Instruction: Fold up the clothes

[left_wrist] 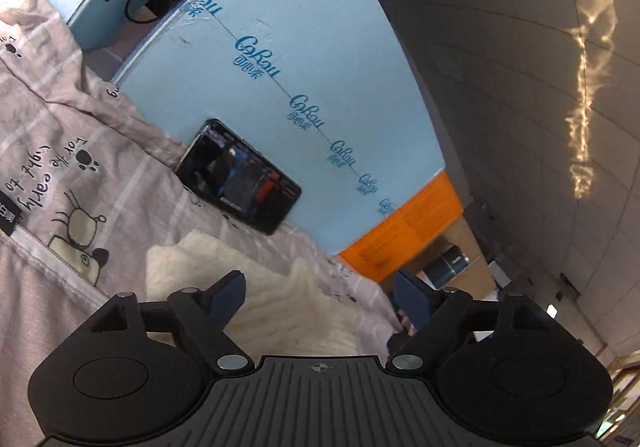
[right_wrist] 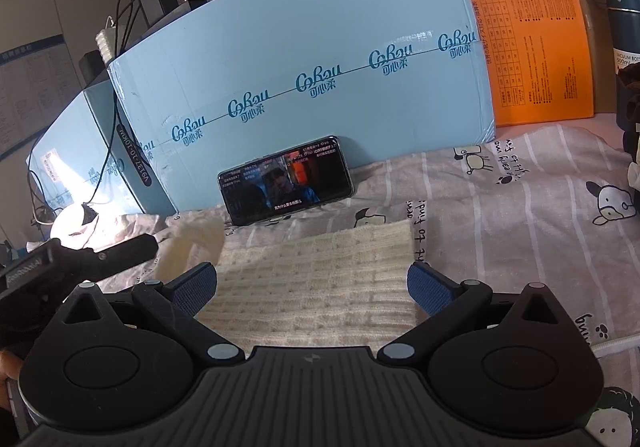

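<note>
A cream knitted garment lies flat on a pink striped bedsheet printed with cartoon animals. My right gripper is open, its blue-padded fingers spread wide just above the garment's near part. In the left wrist view the garment lies bunched and wrinkled under my left gripper, which is also open and empty, tilted over the cloth. The other gripper's black body shows at the left of the right wrist view, next to a raised cream corner of the garment.
A phone playing video leans against a long light-blue carton at the back. An orange-labelled box and a dark blue vacuum bottle stand at the right. Cables and a second blue carton are at the left.
</note>
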`<state>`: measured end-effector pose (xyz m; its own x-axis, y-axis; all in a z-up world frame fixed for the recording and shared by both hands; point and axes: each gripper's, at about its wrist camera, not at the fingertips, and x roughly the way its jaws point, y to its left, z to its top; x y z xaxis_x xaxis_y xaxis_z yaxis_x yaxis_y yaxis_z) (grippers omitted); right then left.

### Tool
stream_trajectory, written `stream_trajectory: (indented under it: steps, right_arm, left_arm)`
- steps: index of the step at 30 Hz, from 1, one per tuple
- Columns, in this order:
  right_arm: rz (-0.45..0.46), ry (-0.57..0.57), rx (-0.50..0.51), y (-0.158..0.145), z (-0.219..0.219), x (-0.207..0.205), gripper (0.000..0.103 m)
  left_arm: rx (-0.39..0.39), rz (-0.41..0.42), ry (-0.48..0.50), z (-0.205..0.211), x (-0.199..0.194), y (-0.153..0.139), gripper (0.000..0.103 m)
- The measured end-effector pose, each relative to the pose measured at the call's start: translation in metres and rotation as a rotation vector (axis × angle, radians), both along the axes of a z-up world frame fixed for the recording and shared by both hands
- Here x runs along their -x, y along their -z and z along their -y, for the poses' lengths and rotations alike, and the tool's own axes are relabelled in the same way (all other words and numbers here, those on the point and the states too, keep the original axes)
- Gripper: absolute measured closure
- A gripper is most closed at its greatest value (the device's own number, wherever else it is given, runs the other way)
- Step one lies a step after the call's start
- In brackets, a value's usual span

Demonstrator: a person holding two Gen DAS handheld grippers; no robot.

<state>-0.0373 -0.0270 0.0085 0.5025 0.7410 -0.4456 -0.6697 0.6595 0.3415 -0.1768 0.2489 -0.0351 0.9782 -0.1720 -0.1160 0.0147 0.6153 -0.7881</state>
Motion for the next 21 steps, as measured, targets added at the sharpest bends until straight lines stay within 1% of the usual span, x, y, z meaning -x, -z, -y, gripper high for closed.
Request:
stream_trajectory:
  steps: [1,3,4,6,9,10,12,13,14,15,17,21]
  right_arm:
    - [0.0,0.0,0.0,0.0,0.0,0.0,0.0]
    - [-0.001,0.001,0.002,0.001,0.0,0.0,0.0]
    - [-0.001,0.002,0.003,0.001,0.0,0.0,0.0]
    - [-0.004,0.001,0.008,0.001,-0.001,-0.001,0.0]
    - [-0.009,0.001,0.019,0.003,-0.002,-0.002,0.0]
    - [-0.011,0.001,0.023,0.004,-0.002,-0.002,0.0]
    - [-0.014,0.002,0.032,0.005,-0.003,-0.003,0.0]
    - [-0.015,0.004,0.036,0.005,-0.003,-0.003,0.0]
    - [-0.015,0.004,0.039,0.006,-0.004,-0.003,0.0]
    - [-0.016,0.004,0.042,0.006,-0.004,-0.003,0.0]
    - [-0.014,0.004,0.046,0.006,-0.004,-0.003,0.0]
    - [-0.001,-0.004,0.04,0.003,-0.002,-0.001,0.0]
  left_arm:
    - [0.007,0.018,-0.01,-0.002,0.005,-0.002,0.016]
    - [-0.051,-0.029,-0.084,-0.003,0.014,-0.011,0.013]
    - [-0.108,-0.077,-0.129,-0.003,0.016,-0.016,0.013]
    - [-0.255,-0.205,-0.22,0.001,0.019,-0.024,0.013]
    - [-0.443,-0.364,-0.304,0.008,0.014,-0.023,0.013]
    - [-0.474,-0.405,-0.313,0.008,0.011,-0.021,0.013]
    - [-0.492,-0.485,-0.285,0.009,0.0,-0.013,0.012]
    - [-0.519,-0.506,-0.279,0.011,-0.003,-0.009,0.011]
    - [-0.557,-0.517,-0.278,0.013,-0.005,-0.006,0.008]
    - [-0.574,-0.519,-0.278,0.015,-0.005,-0.005,0.006]
    - [-0.589,-0.51,-0.279,0.016,-0.004,-0.005,0.005]
    - [-0.522,-0.382,-0.367,0.009,0.015,-0.019,0.005]
